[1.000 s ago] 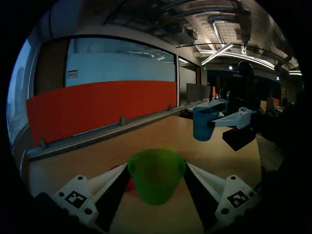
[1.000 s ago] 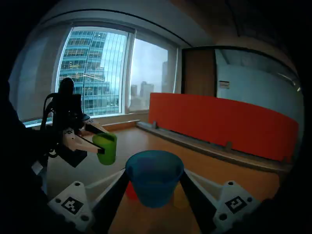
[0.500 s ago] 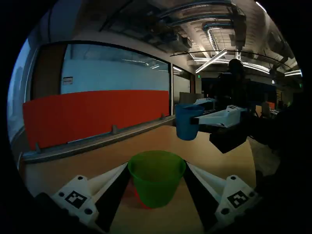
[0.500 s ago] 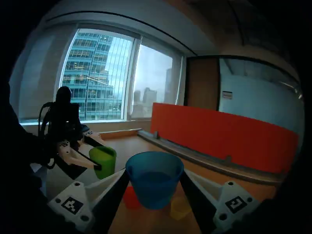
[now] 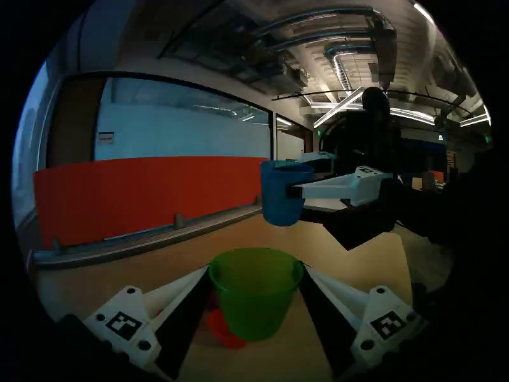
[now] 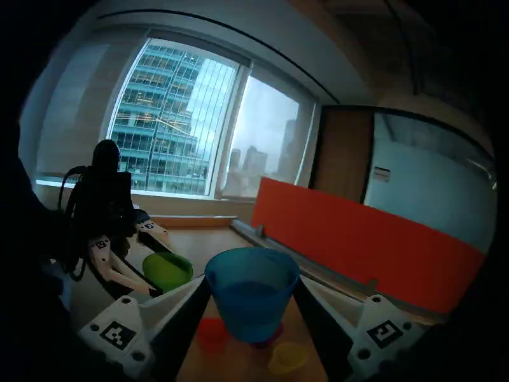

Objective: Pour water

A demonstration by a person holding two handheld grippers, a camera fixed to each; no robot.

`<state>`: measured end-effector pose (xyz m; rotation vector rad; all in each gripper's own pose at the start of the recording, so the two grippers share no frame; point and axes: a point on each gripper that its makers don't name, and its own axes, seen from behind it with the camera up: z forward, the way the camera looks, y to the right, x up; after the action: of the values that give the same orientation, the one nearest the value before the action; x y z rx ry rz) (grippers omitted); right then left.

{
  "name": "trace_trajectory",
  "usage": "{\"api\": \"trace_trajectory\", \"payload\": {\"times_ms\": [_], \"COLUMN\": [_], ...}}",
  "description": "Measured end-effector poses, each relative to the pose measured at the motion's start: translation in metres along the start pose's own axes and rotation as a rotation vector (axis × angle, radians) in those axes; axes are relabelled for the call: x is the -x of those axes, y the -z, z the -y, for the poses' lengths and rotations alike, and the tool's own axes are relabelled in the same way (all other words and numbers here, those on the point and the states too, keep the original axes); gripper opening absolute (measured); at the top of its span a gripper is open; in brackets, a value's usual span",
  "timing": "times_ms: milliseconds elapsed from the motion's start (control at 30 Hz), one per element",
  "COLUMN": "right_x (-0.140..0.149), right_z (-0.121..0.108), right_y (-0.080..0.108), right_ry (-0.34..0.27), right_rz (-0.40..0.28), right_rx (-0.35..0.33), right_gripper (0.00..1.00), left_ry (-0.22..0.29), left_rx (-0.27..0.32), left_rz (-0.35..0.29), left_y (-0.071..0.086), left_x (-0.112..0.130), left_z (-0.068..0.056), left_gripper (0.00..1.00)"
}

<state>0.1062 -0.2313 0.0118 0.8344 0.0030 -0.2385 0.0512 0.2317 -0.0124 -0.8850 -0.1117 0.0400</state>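
1. Left tongs (image 5: 256, 275) gripped a green cup (image 5: 256, 302) above the desk (image 5: 347, 254). The blue cup (image 5: 282, 194) hung upright, higher and ahead, and a red cup (image 5: 224, 330) stood below.
2. Right tongs (image 6: 252, 283) clamped the blue cup, which had water inside. The green cup hung lower left, and a yellow cup (image 6: 286, 358) stood on the desk.
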Motion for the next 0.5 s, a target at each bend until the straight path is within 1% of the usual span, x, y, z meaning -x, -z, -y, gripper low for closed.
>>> {"api": "trace_trajectory", "payload": {"times_ms": [200,500], "right_x": [-0.012,-0.032], "right_z": [0.003,0.009], "right_y": [-0.006,-0.014], "right_ry": [0.064,0.194], "right_rz": [-0.009,-0.023], "right_rx": [-0.014,-0.025], "right_gripper": [0.9,0.9], "left_ry": [-0.006,-0.018], "left_rx": [0.014,0.028], "left_rz": [0.005,0.01], "left_y": [-0.002,-0.006], "left_x": [0.001,0.0], "left_z": [-0.008,-0.015], "left_gripper": [0.9,0.9]}}
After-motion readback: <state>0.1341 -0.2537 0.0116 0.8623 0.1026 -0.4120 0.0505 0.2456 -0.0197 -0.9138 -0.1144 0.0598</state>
